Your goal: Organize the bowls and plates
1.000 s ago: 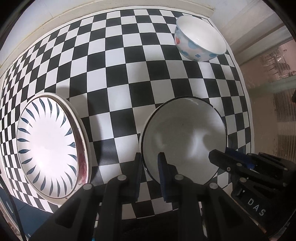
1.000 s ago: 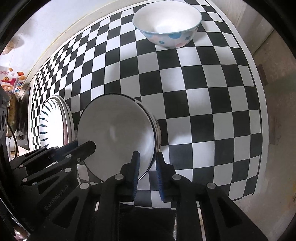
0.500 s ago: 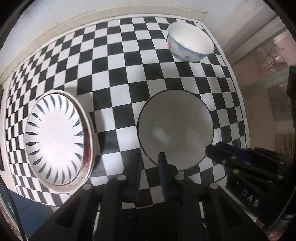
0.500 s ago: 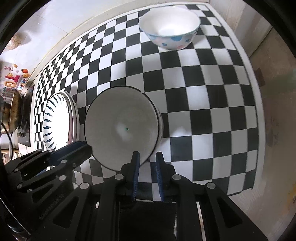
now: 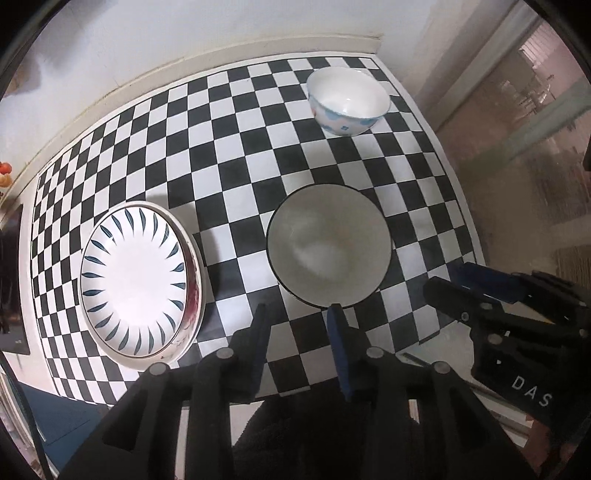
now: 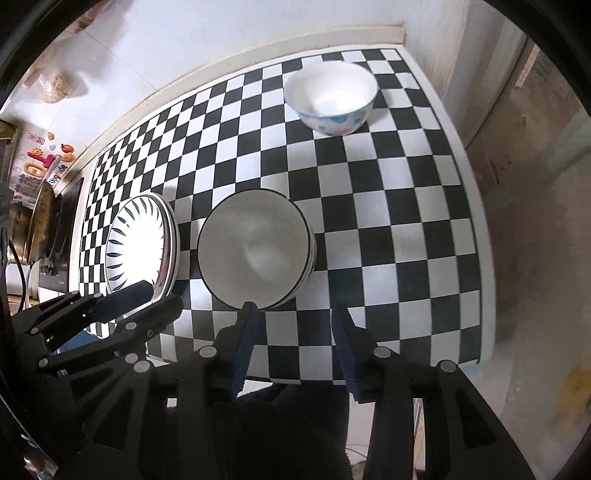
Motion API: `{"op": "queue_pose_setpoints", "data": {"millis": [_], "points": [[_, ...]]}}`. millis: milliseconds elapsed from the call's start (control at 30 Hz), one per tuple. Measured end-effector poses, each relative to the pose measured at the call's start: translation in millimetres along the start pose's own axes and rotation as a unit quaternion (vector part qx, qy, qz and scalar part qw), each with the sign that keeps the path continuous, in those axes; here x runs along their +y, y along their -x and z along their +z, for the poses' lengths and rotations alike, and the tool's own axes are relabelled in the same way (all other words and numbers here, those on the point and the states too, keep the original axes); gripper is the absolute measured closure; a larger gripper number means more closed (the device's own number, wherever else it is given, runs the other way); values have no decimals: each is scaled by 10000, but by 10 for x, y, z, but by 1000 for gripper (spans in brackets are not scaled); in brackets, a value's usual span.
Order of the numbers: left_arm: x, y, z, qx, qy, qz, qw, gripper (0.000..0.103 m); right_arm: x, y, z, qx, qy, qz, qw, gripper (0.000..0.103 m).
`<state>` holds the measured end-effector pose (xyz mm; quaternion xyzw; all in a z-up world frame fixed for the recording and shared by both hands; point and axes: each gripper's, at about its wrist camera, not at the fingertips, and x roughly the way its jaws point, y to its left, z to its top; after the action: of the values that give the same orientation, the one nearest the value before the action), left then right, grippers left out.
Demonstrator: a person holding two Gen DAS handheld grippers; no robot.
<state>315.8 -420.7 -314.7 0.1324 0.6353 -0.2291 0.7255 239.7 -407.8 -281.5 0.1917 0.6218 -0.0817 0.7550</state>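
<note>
A white bowl with a dark rim (image 5: 328,245) (image 6: 255,249) sits on top of a stack of like bowls near the front of the checkered table (image 5: 236,147) (image 6: 388,206). To its left lies a stack of plates, the top plate (image 5: 135,278) (image 6: 138,240) painted with blue leaf marks. A white bowl with blue and pink spots (image 5: 347,99) (image 6: 330,96) stands at the far right corner. My left gripper (image 5: 298,314) hovers above the front rim of the dark-rimmed bowl, its jaws opening with nothing between them. My right gripper (image 6: 293,314) hangs just right of that bowl, its jaws also opening and empty.
A white wall (image 5: 184,33) backs the table. The table's right edge (image 6: 480,221) drops to a brownish floor. At the far left in the right wrist view stand a dark pan (image 6: 44,218) and colourful stickers (image 6: 40,166).
Both grippers let go of the dark-rimmed bowl's rim, rose and drew back toward the table's front, and their jaws spread apart. The bowl stays on its stack.
</note>
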Motion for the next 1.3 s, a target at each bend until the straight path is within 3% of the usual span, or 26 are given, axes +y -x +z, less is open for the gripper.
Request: {"op": "queue_pose_setpoints", "data": {"millis": [300, 600, 833, 933, 1300], "points": [[-62, 150, 397, -248, -122, 49, 9996, 74, -348, 135, 360, -258, -400, 60, 9988, 56], [133, -167, 1581, -385, -17, 148, 9991, 74, -914, -265, 1295, -399, -938, -78, 9948, 53], [313, -850, 2358, 293, 237, -523, 9979, 74, -1217, -689, 1957, -198, -1191, 69, 9927, 53], [298, -1063, 2545, 465, 154, -506, 9975, 74, -1273, -840, 2129, -79, -1284, 149, 9916, 53], [200, -1543, 2781, 916, -8, -687, 9934, 74, -1401, -1364, 2459, 270, -1500, 350, 9877, 53]]}}
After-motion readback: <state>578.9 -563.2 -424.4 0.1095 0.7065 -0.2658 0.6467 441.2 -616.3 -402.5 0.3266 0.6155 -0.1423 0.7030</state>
